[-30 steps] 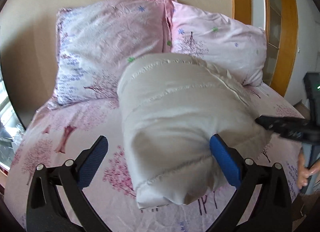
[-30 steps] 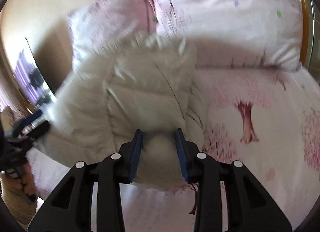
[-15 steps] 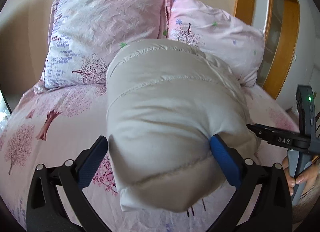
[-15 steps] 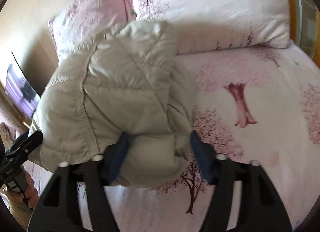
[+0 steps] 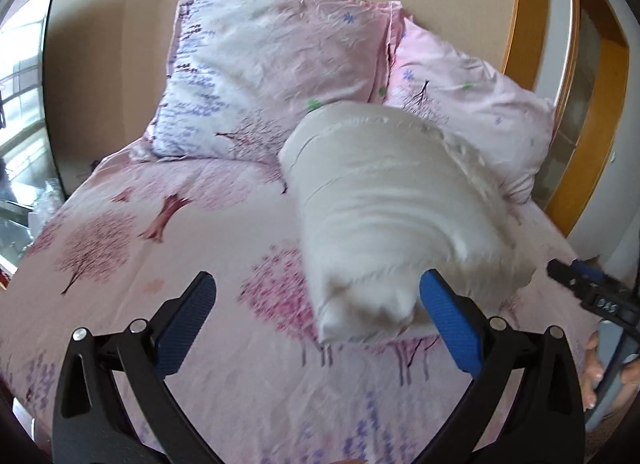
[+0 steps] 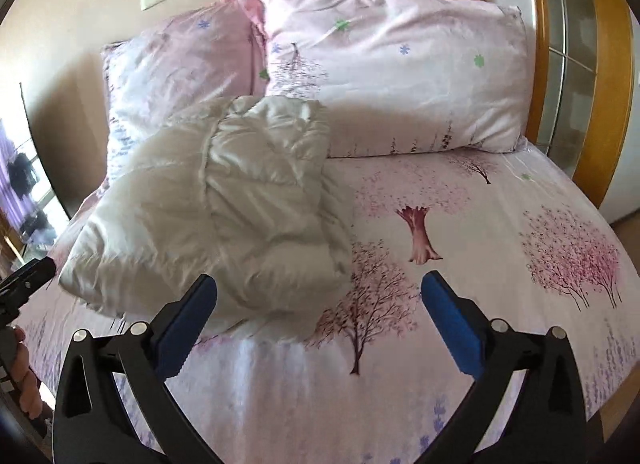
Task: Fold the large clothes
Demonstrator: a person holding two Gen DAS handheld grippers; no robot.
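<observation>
Both grippers stood with jaws apart. Our right gripper (image 6: 318,324) had just been opening; its jaws gaped wide with nothing between them but bedsheet (image 6: 500,200), and the jacket (image 6: 224,216) lay off at ten o'clock from it, its near edge just behind the left pad (image 6: 186,328). Our left gripper (image 5: 316,324) was spread as wide, and in its own view the jacket (image 5: 392,216) sat at one o'clock, its near end low between the fingers and close beside the right pad (image 5: 450,324); motion blur there kept us from telling whether cloth and pad touched. We saw the jacket folded into a thick white bundle, resting on the sheet near the middle of the bed, its far end against the two pillows (image 6: 392,76) at twelve o'clock. At three o'clock in the left view we saw the tip of the right gripper (image 5: 584,288) with fingertips of a hand (image 5: 592,368) below it. At nine o'clock in the right view we saw the edge of the left gripper (image 6: 24,284) and a hand (image 6: 22,376) under it.
</observation>
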